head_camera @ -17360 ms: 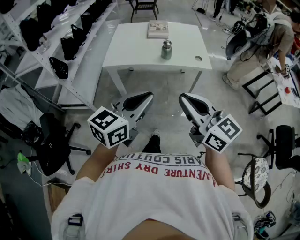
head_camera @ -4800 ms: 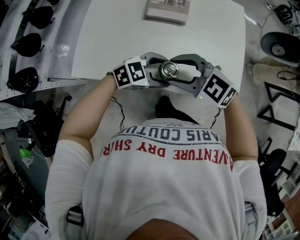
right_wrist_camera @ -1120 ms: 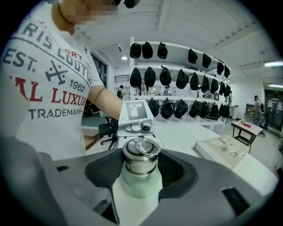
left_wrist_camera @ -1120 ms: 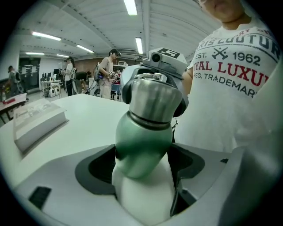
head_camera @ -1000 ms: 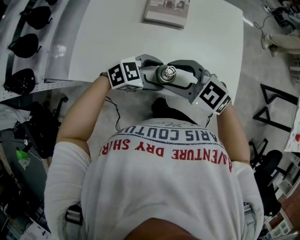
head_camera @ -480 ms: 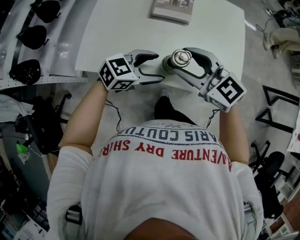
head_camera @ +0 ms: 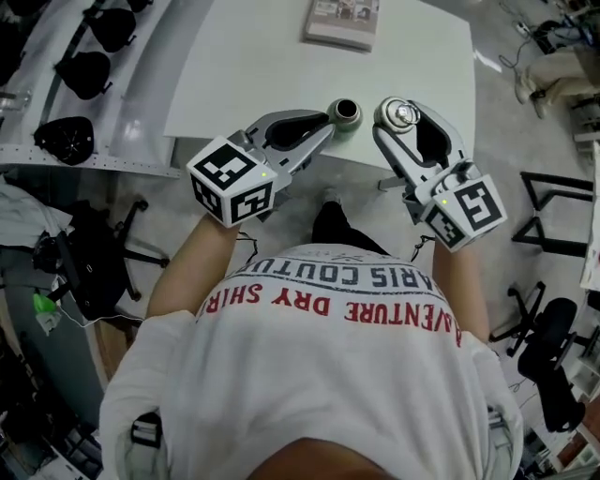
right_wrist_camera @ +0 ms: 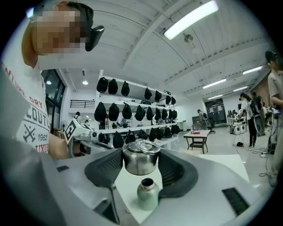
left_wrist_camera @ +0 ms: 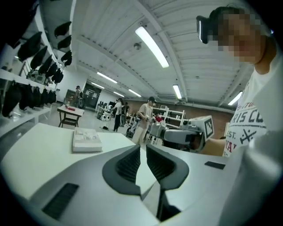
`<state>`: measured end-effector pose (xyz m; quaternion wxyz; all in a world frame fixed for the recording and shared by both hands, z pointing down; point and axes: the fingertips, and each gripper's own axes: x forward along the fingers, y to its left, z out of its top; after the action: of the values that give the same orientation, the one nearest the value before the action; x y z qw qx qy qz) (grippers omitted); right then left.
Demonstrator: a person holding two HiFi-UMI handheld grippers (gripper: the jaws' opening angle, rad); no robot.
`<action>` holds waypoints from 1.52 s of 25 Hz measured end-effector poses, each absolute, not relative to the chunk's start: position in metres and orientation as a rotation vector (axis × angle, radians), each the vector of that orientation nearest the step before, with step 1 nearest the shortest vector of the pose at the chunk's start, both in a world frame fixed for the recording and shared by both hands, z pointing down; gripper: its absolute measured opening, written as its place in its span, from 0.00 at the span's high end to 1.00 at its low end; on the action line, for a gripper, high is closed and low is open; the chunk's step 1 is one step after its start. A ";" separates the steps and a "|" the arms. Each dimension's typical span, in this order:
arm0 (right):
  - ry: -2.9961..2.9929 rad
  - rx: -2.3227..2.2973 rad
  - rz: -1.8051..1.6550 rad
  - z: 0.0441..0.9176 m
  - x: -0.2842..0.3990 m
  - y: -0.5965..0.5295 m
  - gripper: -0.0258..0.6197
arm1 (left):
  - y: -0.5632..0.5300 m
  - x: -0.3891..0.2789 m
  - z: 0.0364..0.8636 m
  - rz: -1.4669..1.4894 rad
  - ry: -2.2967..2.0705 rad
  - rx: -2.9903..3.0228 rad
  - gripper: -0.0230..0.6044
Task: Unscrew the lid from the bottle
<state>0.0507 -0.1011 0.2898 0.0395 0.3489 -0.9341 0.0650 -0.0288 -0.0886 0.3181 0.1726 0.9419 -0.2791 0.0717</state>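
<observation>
Head view looks steeply down over the left gripper [head_camera: 328, 122] and right gripper [head_camera: 401, 114] onto the white rectangular table [head_camera: 253, 66]. Each gripper view sits close behind its jaws, the left's closing empty, seeing the opposite gripper across that table.

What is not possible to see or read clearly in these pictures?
- Inside of the bottle: its mouth shows only dark in the head view and the right gripper view.
- Underside of the lid: it faces down, away from both cameras; the pads of the right gripper cover its sides.
- Print on the flat item on the table: too small in the head view, cut by the top edge; blurred in the left gripper view.
</observation>
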 end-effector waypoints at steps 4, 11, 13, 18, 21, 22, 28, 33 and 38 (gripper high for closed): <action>-2.851 1.098 0.180 0.281 0.051 -0.072 0.57 | -0.070 -0.028 0.296 0.171 -0.856 2.698 0.90; -2.829 1.174 0.185 0.278 0.058 -0.045 0.57 | -0.049 -0.027 0.280 0.110 -0.907 2.690 0.90; -2.826 1.184 0.184 0.278 0.060 -0.042 0.57 | -0.046 -0.027 0.282 0.107 -0.904 2.681 0.90; -2.801 1.185 0.155 0.279 0.059 -0.036 0.57 | -0.041 -0.026 0.286 0.138 -0.886 2.685 0.91; -2.796 1.189 0.160 0.281 0.060 -0.035 0.57 | -0.040 -0.026 0.288 0.152 -0.892 2.687 0.91; -2.796 1.189 0.163 0.281 0.060 -0.035 0.57 | -0.040 -0.025 0.288 0.157 -0.895 2.689 0.91; -2.796 1.187 0.166 0.283 0.060 -0.037 0.57 | -0.042 -0.023 0.290 0.163 -0.898 2.688 0.91; -2.797 1.181 0.166 0.284 0.060 -0.041 0.57 | -0.046 -0.022 0.291 0.164 -0.901 2.682 0.91; -2.796 1.172 0.149 0.283 0.059 -0.044 0.57 | -0.050 -0.021 0.292 0.176 -0.918 2.686 0.91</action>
<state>0.0591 -0.0442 0.2830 0.0529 0.3855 -0.9199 0.0491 -0.0207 -0.0501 0.2923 0.1484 0.9340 -0.3193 0.0612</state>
